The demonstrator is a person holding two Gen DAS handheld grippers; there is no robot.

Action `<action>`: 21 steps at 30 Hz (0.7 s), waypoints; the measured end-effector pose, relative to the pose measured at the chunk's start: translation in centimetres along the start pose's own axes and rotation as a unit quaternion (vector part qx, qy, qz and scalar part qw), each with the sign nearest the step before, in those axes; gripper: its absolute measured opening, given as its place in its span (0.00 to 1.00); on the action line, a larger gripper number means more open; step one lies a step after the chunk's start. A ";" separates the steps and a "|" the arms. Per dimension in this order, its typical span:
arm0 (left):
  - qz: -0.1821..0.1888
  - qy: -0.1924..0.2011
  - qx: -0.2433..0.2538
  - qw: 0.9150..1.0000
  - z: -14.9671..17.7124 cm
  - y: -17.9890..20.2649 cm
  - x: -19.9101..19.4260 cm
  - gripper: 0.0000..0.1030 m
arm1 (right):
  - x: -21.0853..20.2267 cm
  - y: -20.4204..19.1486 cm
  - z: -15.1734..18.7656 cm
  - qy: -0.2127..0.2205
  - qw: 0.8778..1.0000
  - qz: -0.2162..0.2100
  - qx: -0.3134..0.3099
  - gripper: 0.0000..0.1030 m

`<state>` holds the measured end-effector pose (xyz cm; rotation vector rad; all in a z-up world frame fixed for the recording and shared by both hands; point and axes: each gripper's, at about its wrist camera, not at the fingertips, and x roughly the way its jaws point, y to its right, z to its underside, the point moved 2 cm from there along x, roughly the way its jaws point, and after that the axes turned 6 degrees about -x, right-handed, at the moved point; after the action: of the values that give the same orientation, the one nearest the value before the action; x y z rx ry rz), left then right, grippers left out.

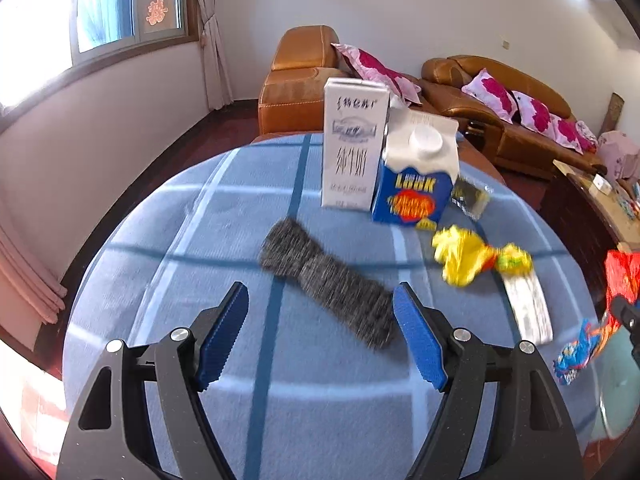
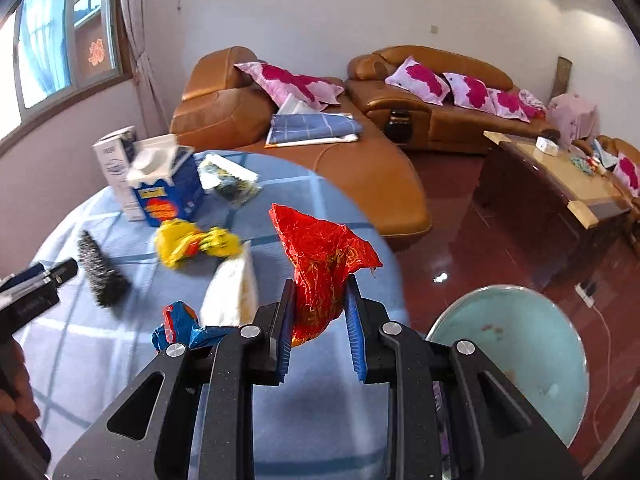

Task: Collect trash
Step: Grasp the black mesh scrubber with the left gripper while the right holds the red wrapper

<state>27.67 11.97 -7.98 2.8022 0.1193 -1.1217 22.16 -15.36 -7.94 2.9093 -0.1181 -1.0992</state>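
My right gripper [image 2: 320, 292] is shut on a crumpled red foil wrapper [image 2: 320, 256], held clear above the table's right edge. My left gripper [image 1: 320, 300] is open over the blue checked tablecloth [image 1: 224, 216], with a grey fuzzy strip [image 1: 328, 280] lying between and just beyond its fingertips, untouched. On the cloth lie a yellow wrapper [image 1: 464, 254], a white paper strip [image 1: 528, 308] and a blue-orange wrapper [image 1: 576, 354]. A white milk carton [image 1: 352, 144] and a blue carton [image 1: 416, 176] stand at the far side. The red foil wrapper [image 1: 622, 280] shows at the right edge.
A pale green bin [image 2: 516, 360] stands on the red floor to the right of the table. A clear packet [image 1: 470, 196] lies beside the blue carton. Brown leather sofas [image 2: 280, 140] with pink cushions sit behind, and a wooden coffee table [image 2: 552, 176] stands at the right.
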 end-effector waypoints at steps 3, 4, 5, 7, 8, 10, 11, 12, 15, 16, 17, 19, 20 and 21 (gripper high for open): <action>-0.004 -0.012 -0.011 1.000 -0.8 1.0 1.9 0.71 | 0.9 0.9 -0.3 -0.003 1.000 0.001 0.007 0.24; -0.006 -0.021 -0.016 1.000 -0.8 1.2 2.6 0.71 | 1.0 1.1 -0.3 -0.004 1.000 0.000 0.009 0.24; -0.009 -0.028 -0.019 0.999 -0.8 1.3 3.3 0.71 | 1.0 1.2 -0.3 -0.004 1.000 -0.001 0.012 0.24; -0.016 -0.038 -0.018 0.999 -0.5 1.7 4.7 0.66 | 1.1 1.5 -0.3 -0.006 1.000 -0.006 0.017 0.24; -0.019 -0.043 -0.015 0.999 -0.3 1.8 5.1 0.57 | 1.1 1.6 -0.2 -0.006 1.000 -0.009 0.018 0.24; -0.023 -0.056 -0.013 0.998 0.1 1.7 6.0 0.48 | 0.9 1.6 -0.2 -0.005 1.000 -0.012 0.020 0.24; -0.020 -0.060 -0.020 0.998 0.4 1.3 6.3 0.47 | 0.8 1.7 -0.2 -0.004 1.000 -0.014 0.022 0.24; -0.016 -0.059 -0.025 0.998 0.4 1.0 6.2 0.44 | 0.6 1.8 -0.1 -0.005 0.999 -0.018 0.026 0.24; -0.012 -0.054 -0.021 0.998 0.4 0.5 5.5 0.30 | 0.1 1.5 0.2 -0.005 0.999 -0.025 0.032 0.24; -0.010 -0.052 -0.015 0.999 0.4 0.3 5.0 0.24 | -0.2 1.3 0.3 -0.004 0.999 -0.025 0.031 0.24; -0.006 -0.050 -0.012 0.999 0.4 0.2 4.6 0.24 | -0.5 1.2 0.4 -0.002 0.999 -0.025 0.030 0.24; 0.008 -0.043 -0.005 0.999 0.7 -0.1 3.0 0.24 | -1.4 0.9 0.6 0.004 0.999 -0.025 0.027 0.24; 0.010 -0.040 0.000 0.999 0.9 -0.3 2.4 0.24 | -1.9 0.8 0.8 0.008 0.999 -0.023 0.024 0.24; 0.012 -0.034 0.008 0.999 1.2 -0.4 1.4 0.24 | -2.4 0.7 0.9 0.011 0.999 -0.021 0.022 0.24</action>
<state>27.82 12.23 -9.88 2.7680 0.0719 -1.2160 19.71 -15.89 -6.99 2.9741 -0.0826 -1.0828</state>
